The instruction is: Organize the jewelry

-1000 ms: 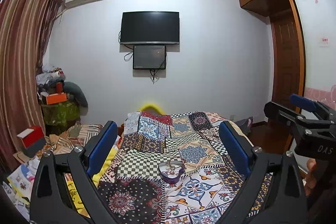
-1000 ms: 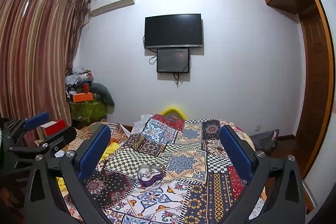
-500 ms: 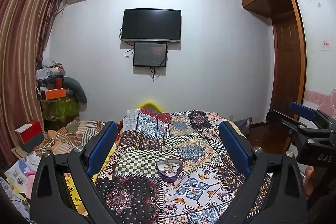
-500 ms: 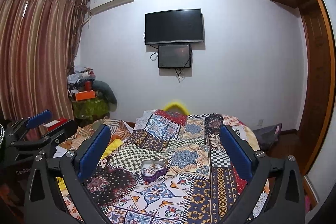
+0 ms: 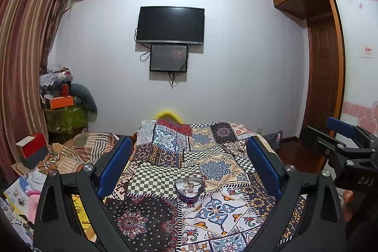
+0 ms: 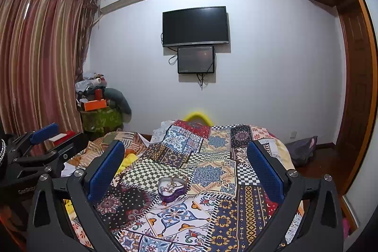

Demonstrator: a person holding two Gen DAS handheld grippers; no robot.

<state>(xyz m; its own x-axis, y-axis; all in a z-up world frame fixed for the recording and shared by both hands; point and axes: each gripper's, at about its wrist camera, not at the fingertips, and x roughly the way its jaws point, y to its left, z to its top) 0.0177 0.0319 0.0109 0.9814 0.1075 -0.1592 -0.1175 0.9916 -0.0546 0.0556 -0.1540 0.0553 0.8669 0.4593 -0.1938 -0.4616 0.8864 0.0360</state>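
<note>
My left claw [image 5: 189, 157] and right claw [image 6: 185, 157] both gape wide, holding nothing. The heart-shaped jewelry box [image 5: 189, 188] sits on the patchwork quilt [image 5: 212, 207] ahead, between my 2 fingers.

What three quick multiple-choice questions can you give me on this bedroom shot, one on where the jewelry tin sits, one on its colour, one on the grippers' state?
1. Where is the heart-shaped tin?
A. on the patchwork bedspread
B. on the floor
C. in a gripper

2. What colour are the tin's sides?
A. red
B. purple
C. green

3. How do the left gripper and right gripper stand?
A. both open
B. both shut
C. one shut

Answers: 1 A, it rests on the quilt between the fingers; 2 B, its wall shows purple; 3 A, both jaws are spread wide and empty.
</note>
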